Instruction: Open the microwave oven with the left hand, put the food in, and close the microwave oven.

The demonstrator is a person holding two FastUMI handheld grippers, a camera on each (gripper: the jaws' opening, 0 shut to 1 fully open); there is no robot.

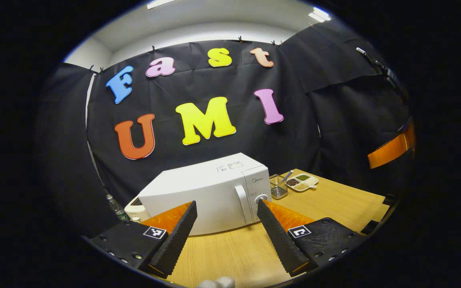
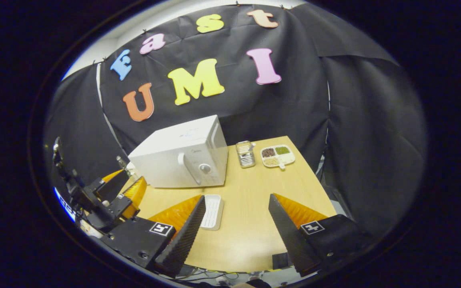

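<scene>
The white microwave (image 1: 210,192) stands on the wooden table (image 1: 334,200) with its door closed, its handle (image 1: 241,202) and knob (image 1: 261,199) facing me. My left gripper (image 1: 227,204) is open and empty, a short way in front of the door and apart from it. In the right gripper view the microwave (image 2: 178,154) sits at the back left. A white rectangular tray (image 2: 212,211) lies on the table in front of it. My right gripper (image 2: 237,198) is open above the table, just right of the tray. The left gripper (image 2: 128,182) is at the far left, beside the microwave.
A divided dish of grains (image 2: 277,155) and a small wire basket (image 2: 246,153) stand to the right of the microwave. A plastic bottle (image 1: 115,206) stands at its left rear. Bare tabletop (image 2: 254,224) lies between my right gripper's fingers.
</scene>
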